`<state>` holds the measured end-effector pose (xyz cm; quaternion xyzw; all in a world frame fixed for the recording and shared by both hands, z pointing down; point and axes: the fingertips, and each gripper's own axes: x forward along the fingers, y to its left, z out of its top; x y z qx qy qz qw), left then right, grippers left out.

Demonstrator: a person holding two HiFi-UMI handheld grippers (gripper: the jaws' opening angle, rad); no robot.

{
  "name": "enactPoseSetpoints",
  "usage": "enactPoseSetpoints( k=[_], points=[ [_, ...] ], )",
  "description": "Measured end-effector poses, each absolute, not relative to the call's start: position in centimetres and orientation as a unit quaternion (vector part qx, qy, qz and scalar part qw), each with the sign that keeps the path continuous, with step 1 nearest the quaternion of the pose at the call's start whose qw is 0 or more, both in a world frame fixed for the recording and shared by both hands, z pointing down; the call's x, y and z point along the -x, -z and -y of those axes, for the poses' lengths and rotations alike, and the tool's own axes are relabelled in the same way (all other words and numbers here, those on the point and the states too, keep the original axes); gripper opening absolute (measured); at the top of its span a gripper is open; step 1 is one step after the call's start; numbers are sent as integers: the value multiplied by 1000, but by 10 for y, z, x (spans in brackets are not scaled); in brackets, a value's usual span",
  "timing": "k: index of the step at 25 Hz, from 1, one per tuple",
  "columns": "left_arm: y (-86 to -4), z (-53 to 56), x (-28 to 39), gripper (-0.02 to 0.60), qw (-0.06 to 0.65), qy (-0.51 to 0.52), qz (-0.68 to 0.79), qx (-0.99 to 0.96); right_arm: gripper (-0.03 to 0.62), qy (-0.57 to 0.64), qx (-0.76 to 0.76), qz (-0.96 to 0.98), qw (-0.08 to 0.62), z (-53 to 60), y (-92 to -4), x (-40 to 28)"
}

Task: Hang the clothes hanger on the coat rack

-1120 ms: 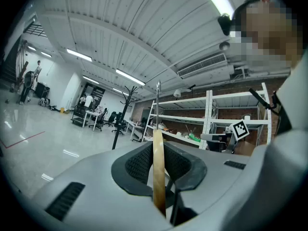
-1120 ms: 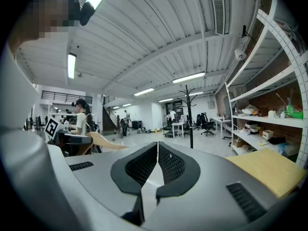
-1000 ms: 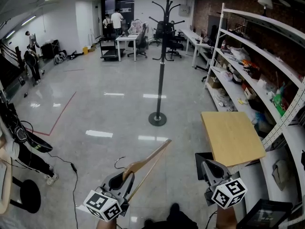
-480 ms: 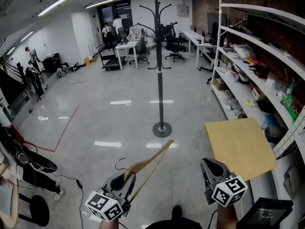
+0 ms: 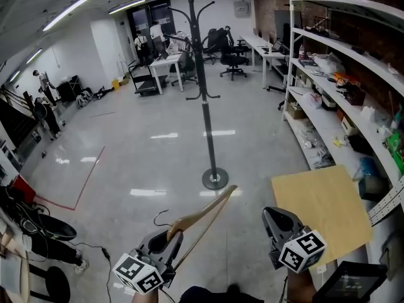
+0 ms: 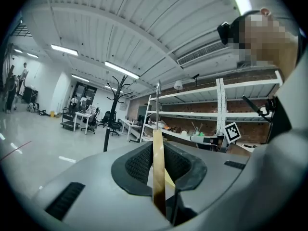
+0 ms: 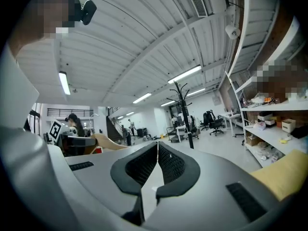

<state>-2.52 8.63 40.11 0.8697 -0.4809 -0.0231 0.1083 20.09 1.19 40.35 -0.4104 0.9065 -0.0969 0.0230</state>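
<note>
Floor (image 5: 126, 156), polished and grey, lies bare between the person and the coat rack (image 5: 207, 125), so the way ahead looks open. Metal shelving (image 5: 328, 54) runs along the right side, and a tan board (image 5: 322, 207) juts out from it just beside the right gripper (image 5: 273, 214). That edge is probably the one to mind when stepping forward. The rack stands upright on its round base, well apart from both grippers, with its curved hooks high on the pole.

The wooden clothes hanger (image 5: 201, 218) is clamped near its middle by the left gripper (image 5: 169, 237). One arm slants up and forward toward the rack, and its wire hook (image 5: 160, 216) is free on the left, likely so it can be lifted over a rack hook. The right gripper's jaws are pressed together on nothing and held clear, apparently in reserve. The hanging has not yet begun.
</note>
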Motion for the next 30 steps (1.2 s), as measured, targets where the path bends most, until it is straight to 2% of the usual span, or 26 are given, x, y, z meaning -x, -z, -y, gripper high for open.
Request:
enactPoseSetpoints(
  k=[13, 21, 26, 30],
  points=[
    [-412, 54, 44, 51, 101, 31, 468, -878, 8, 85, 419, -904, 5, 119, -411, -183],
    [-393, 150, 112, 52, 68, 28, 461, -885, 8, 56, 423, -905, -4, 218, -388, -119],
    [-393, 215, 156, 52, 76, 40, 448, -890, 8, 67, 416, -907, -17, 273, -394, -78],
    [-400, 264, 165, 52, 86, 37, 435, -896, 8, 74, 424, -902, -27, 310, -404, -72]
  ],
)
